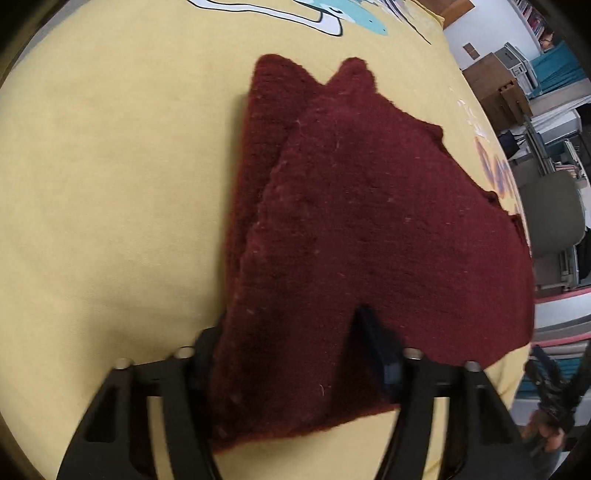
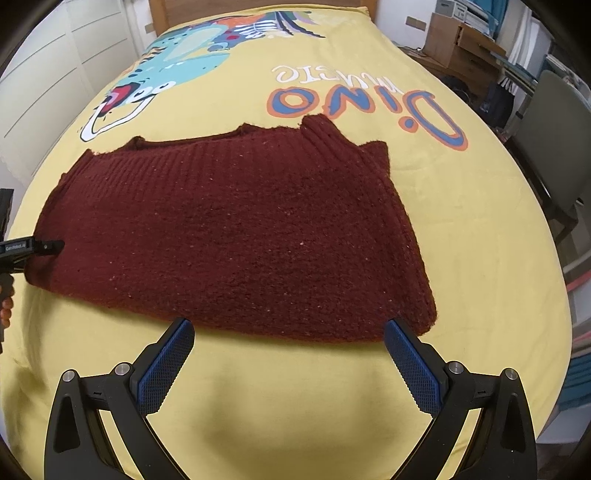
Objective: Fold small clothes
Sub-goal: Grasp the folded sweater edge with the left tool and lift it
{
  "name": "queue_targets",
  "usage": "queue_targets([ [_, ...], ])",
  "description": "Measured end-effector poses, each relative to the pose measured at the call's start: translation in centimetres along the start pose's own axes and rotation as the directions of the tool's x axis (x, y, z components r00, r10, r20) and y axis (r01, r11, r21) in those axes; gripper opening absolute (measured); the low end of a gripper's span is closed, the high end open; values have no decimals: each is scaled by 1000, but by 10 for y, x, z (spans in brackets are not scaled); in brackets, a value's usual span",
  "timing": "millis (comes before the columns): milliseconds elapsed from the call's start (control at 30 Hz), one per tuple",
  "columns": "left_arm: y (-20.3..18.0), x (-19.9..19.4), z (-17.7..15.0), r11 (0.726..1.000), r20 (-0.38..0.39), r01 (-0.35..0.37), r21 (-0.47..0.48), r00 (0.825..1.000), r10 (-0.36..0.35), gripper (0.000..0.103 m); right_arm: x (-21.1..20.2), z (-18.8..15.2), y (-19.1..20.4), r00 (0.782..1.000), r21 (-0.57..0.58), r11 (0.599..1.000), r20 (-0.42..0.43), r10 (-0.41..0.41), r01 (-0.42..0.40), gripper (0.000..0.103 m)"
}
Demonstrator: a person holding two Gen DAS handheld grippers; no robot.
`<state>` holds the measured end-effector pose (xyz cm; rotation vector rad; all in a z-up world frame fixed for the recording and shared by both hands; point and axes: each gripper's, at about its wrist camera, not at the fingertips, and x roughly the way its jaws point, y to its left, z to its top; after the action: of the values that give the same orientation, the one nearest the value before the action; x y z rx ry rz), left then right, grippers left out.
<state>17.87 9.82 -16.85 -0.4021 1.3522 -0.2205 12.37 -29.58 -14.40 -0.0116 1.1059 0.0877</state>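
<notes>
The maroon knit sweater (image 2: 236,229) lies half-folded on the yellow bed cover (image 2: 480,221); soft, thick and limp, it likely sags unless taken by its hem corners; the left tool (image 1: 295,369) grips one edge; the right tool (image 2: 290,363) gapes empty just short of the hem.

The dark red knitted sweater (image 2: 236,229) lies flat on the yellow dinosaur-print bed cover (image 2: 461,229), printed lettering (image 2: 365,103) behind it, grey chair (image 2: 550,147) to the bed's right.

A bed (image 2: 461,229) under a yellow cover printed with a dinosaur (image 2: 177,62) fills the room's middle. White panelled doors (image 2: 48,74) stand left, a wooden headboard (image 2: 258,9) behind, cardboard boxes (image 2: 454,40), a grey chair (image 2: 550,147) and shelves right.
</notes>
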Motion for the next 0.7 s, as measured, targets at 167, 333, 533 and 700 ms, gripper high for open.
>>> queue_targets([
  [167, -14, -9, 0, 1000, 13, 3, 15, 1000, -3, 30, -1, -3, -6, 1000, 17, 1000, 0, 4, -4, 103],
  [333, -35, -31, 3, 998, 53, -1, 59, 999, -3, 28, -9, 0, -16, 999, 41, 999, 27, 17, -18, 103],
  [533, -83, -63, 8, 992, 85, 30, 119, 996, -40, 28, -28, 0, -35, 997, 90, 996, 75, 17, -24, 103],
  [700, -136, -69, 15, 980, 87, 31, 197, 995, -49, 27, -46, 1, -54, 993, 115, 993, 115, 10, -24, 103],
])
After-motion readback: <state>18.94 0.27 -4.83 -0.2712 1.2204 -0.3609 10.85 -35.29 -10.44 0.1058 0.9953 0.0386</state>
